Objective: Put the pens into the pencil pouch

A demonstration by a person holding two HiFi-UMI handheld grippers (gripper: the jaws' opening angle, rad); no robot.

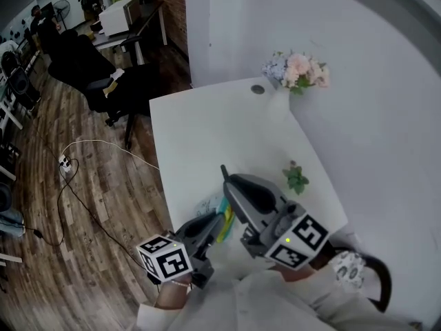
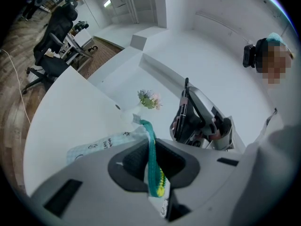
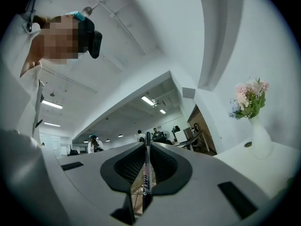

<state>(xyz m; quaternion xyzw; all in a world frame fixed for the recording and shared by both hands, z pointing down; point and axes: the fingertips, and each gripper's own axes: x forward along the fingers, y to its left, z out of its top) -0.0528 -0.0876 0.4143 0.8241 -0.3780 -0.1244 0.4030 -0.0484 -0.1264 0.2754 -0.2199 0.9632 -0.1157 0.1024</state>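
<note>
An office, with desks and swivel chairs.

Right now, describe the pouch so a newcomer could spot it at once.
At the near edge of the white table, find the left gripper. The pencil pouch is pinched in its jaws. It alone is flat and pale mint, with a teal edge strip.

The white table is bare across its middle and far-left part, so a gripper can pass there. An office chair stands on the floor off its far-left corner. On the right the wall stands close, with 1 vase of flowers at the far corner and 1 small green sprig by that edge. The near end is crowded: the left gripper clamps the pencil pouch, and the right gripper, pinching a pen, hangs just beside it.
</note>
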